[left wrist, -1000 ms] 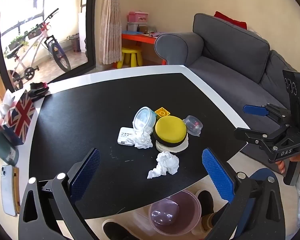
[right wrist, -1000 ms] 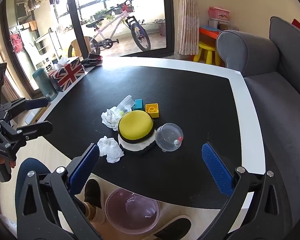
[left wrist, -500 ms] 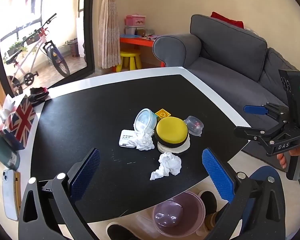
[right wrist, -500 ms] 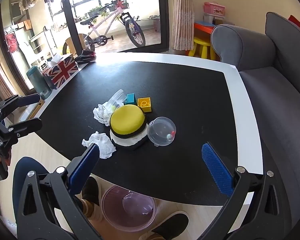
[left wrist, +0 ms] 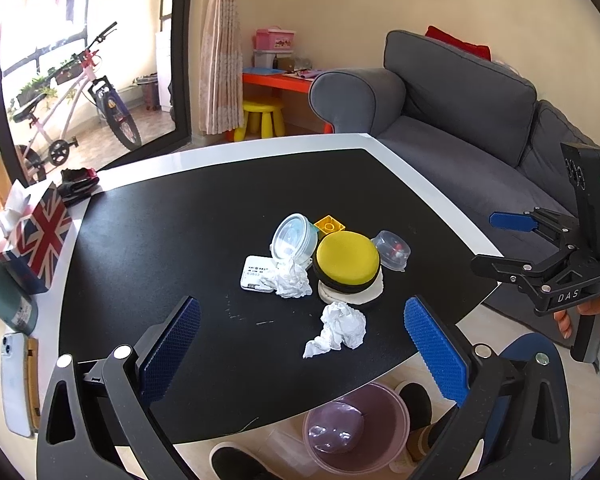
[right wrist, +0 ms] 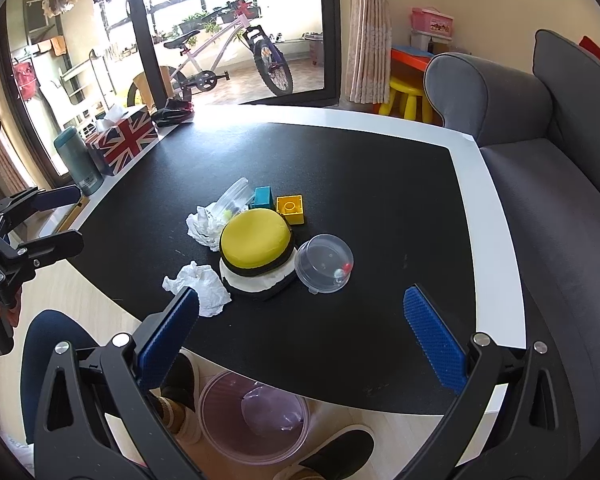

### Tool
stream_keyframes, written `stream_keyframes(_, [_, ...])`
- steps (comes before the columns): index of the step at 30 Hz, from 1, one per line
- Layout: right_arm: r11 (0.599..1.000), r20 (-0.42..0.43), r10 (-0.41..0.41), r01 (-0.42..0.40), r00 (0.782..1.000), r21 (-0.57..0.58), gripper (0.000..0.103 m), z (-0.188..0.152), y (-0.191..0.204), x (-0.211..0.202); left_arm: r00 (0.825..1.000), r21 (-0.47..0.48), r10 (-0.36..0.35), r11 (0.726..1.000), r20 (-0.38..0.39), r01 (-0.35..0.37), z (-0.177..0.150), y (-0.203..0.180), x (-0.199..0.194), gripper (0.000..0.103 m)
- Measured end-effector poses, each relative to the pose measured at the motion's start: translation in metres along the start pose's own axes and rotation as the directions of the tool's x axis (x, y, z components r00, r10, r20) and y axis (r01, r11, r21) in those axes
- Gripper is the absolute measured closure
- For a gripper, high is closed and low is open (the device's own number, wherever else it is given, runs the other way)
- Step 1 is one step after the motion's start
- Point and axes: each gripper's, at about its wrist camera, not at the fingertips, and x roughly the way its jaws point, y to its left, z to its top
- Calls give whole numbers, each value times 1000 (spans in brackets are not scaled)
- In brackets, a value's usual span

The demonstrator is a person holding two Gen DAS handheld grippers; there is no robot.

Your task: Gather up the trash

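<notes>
nothing looks collected yet. two crumpled tissues lie on the black surface (left wrist: 160, 240): the near tissue (left wrist: 340, 328) close to the near edge, the far tissue (left wrist: 290, 280) touching a white card (left wrist: 254, 274) and a clear tub (left wrist: 292, 236) beside the yellow sponge (left wrist: 348, 258). the pink bin (left wrist: 356, 426) on the floor under the near edge holds no tissue that i can see. the left gripper (left wrist: 300, 344) and right gripper (right wrist: 300, 328) both hover with jaws released and empty. both tissues remain to be picked up and dropped in.
</notes>
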Motion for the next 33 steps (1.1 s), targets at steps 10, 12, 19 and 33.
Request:
stream_keyframes(10, [1000,1,3,-3,1000,4,3,0,-1,-2,1000,0,-3,1000,-1,3,0,0,0,5])
stream_keyframes(12, [1000,1,3,-3,1000,5,3,0,-1,-2,1000,0,-6,1000,-1,6,-1,0,0,5])
stream_keyframes(19, [1000,1,3,-3,1000,4,3,0,-1,-2,1000,-4,-9,1000,-6,9,-2,0,0,5])
stream_keyframes(33, [1000,-1,4,-4,1000,5,3,-1,0,-3,1000,2,-6,1000,-7,6,-2,0,1,5])
